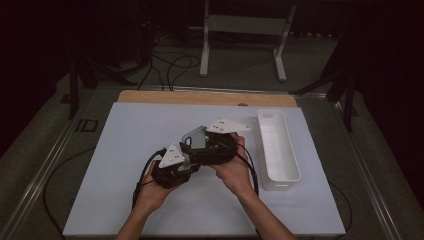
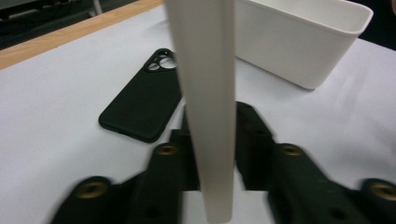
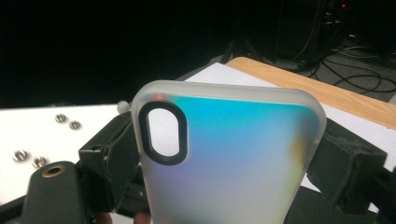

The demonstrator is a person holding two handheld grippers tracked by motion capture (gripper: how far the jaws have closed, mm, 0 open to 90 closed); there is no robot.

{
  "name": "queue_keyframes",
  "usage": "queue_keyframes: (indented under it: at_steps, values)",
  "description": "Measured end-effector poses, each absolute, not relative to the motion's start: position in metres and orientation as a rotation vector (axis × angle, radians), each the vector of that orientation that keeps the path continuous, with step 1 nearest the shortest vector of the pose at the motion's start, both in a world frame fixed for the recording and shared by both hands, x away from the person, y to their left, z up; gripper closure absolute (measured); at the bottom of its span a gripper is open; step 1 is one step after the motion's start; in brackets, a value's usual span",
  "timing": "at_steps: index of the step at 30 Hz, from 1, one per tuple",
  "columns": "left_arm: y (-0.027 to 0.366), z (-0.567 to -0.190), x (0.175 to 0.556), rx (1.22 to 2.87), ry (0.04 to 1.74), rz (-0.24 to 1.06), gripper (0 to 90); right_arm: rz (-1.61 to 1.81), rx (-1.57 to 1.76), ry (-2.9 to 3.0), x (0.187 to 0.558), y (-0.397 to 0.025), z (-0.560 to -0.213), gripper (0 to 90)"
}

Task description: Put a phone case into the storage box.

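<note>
Both grippers' jaws clamp frosted phone case (image 3: 229,158).

Frosted, translucent plastic with a faint blue-green sheen on the clear case (image 3: 233,158), matt black rubbery finish on the black case (image 2: 142,102), smooth glossy white plastic on the bin (image 2: 299,37), bare wood along the table edge (image 1: 200,97).

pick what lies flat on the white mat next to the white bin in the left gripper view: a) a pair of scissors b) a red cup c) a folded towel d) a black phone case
d: a black phone case with a camera cutout lies flat on the mat, near the white bin, beyond the frosted case held edge-on in the left gripper.
</note>
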State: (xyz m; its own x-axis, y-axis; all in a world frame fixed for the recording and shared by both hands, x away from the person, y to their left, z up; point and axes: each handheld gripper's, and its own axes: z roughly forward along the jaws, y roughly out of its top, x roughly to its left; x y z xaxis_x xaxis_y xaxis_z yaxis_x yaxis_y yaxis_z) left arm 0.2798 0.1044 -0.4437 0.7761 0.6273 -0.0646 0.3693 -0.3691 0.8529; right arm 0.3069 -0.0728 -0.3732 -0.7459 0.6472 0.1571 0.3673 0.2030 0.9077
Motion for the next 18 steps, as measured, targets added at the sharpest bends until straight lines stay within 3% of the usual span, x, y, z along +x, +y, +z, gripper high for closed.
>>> queue_keyframes:
  at_steps: [5, 6, 9, 11, 18]
  values:
    - [0.108, -0.442, 0.278, 1.966, 0.787, 0.399, 29.7, 1.561, 0.967, 2.204, 0.307, -0.075, -0.374, 17.3]
    - [0.108, -0.442, 0.279, 1.961, 0.795, 0.405, 17.0, 1.571, 0.979, 2.193, 0.308, -0.077, -0.373, 17.3]
    - [0.112, -0.441, 0.278, 1.932, 0.825, 0.431, 12.0, 1.575, 0.986, 2.187, 0.308, -0.078, -0.374, 17.3]
    - [0.116, -0.44, 0.279, 1.929, 0.832, 0.427, 0.2, 1.563, 0.99, 2.189, 0.308, -0.081, -0.374, 17.3]
    - [0.138, -0.439, 0.279, 1.846, 0.872, 0.48, 0.1, 1.556, 0.989, 2.182, 0.309, -0.085, -0.374, 17.3]
